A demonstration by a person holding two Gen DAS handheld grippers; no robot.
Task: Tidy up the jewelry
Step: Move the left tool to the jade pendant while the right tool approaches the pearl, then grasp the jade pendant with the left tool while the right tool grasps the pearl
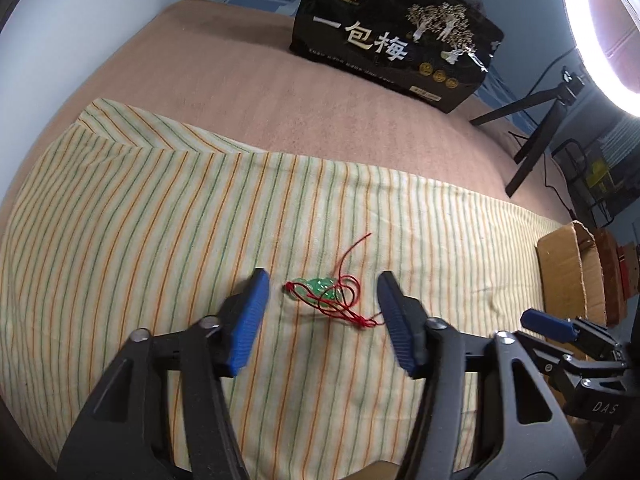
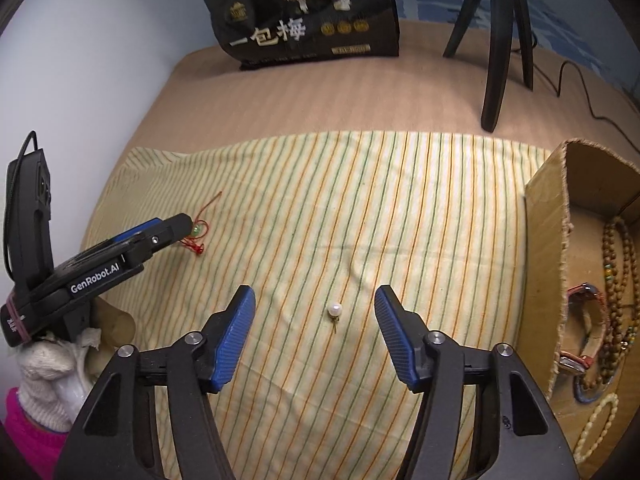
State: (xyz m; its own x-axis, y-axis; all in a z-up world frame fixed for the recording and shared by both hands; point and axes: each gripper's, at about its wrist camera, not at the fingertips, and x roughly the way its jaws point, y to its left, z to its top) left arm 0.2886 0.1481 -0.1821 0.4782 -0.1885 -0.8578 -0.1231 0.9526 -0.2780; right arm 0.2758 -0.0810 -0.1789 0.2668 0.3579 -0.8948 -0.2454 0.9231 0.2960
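Cardboard box [image 2: 580,208] right of pearl earring [image 2: 334,310], tripod [image 2: 496,60] behind

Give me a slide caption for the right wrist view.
Open right gripper poised over a white pearl earring on the striped cloth.

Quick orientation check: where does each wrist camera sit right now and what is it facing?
Left wrist: behind the open left gripper, aimed at the green pendant on red cord; right gripper shows at right.
Right wrist: behind the open right gripper, aimed at the pearl pin; left gripper and white-gloved hand show at left.
Shared: striped cloth, black snack bag, cardboard box.
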